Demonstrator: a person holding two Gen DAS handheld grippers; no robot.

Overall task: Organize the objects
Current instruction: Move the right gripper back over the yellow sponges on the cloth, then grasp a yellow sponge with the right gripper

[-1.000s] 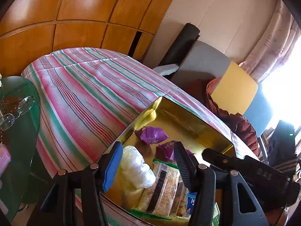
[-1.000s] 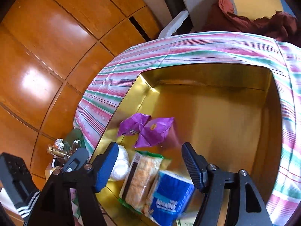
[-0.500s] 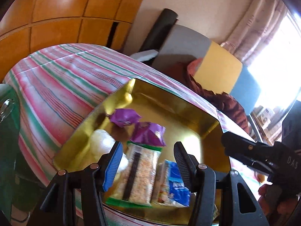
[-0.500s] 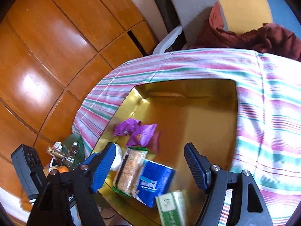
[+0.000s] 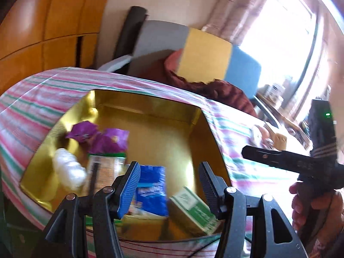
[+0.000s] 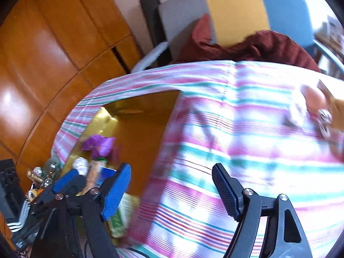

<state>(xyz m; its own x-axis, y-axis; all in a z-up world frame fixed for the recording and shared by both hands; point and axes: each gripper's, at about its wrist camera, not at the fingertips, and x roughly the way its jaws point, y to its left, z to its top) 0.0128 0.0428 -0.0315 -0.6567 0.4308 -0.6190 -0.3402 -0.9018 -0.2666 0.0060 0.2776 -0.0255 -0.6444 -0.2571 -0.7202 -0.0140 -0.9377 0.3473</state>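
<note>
A gold box (image 5: 193, 126) sits on the striped cloth (image 5: 32, 99). It holds two purple packets (image 5: 107, 139), a white bundle (image 5: 68, 169), a long snack pack (image 5: 103, 172), a blue pack (image 5: 150, 189) and a green carton (image 5: 193, 210). My left gripper (image 5: 168, 185) is open and empty above the box's near edge. My right gripper (image 6: 172, 189) is open and empty over the cloth, right of the box (image 6: 137, 133). The right gripper also shows in the left wrist view (image 5: 286, 161).
A few blurred small objects (image 6: 322, 111) lie on the cloth at far right. A chair with a dark red cloth (image 6: 247, 45) stands behind the table. Wooden panels (image 6: 53, 43) are at the left. Glasses and small items (image 6: 43, 176) lie at lower left.
Both views swung to the right. The right gripper moved off the box and now hangs over the striped cloth. A green carton now lies in the box's near corner.
</note>
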